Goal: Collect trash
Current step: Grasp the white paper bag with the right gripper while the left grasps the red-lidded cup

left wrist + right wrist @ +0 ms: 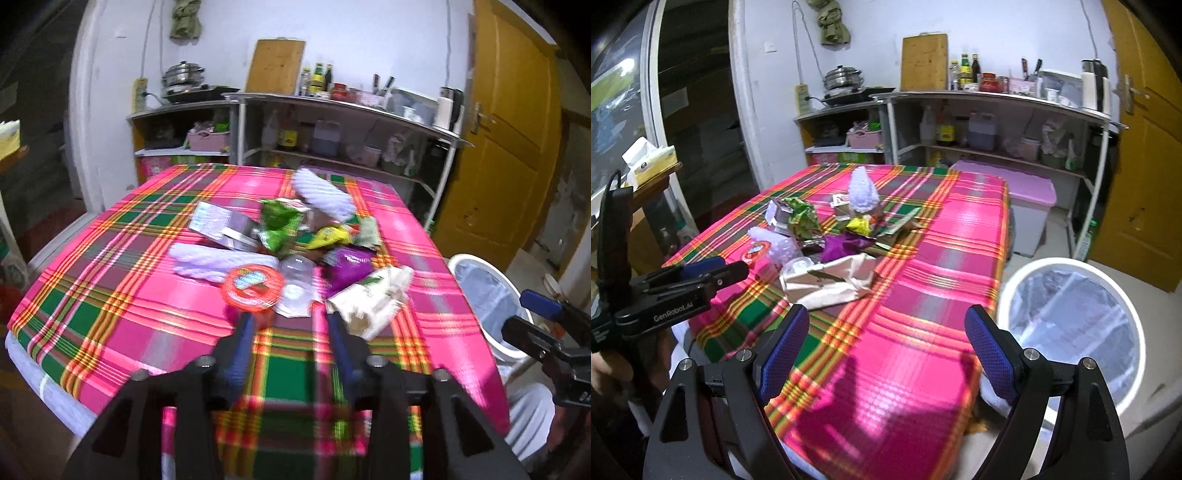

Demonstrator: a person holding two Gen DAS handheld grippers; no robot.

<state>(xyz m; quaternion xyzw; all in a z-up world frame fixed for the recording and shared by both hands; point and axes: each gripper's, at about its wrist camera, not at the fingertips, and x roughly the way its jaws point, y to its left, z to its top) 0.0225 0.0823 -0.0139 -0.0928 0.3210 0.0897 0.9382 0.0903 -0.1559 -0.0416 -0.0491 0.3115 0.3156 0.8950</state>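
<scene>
A heap of trash lies mid-table on the pink plaid cloth: an orange round lid, a clear plastic cup, a cream carton, a purple wrapper, green and yellow wrappers, and white foam netting. My left gripper is open and empty, its tips just short of the lid and the cup. My right gripper is wide open and empty over the table's near right edge. The carton lies ahead of it.
A white bin with a clear liner stands on the floor to the right of the table; it also shows in the left wrist view. A pink-lidded box, kitchen shelves and a yellow door are behind.
</scene>
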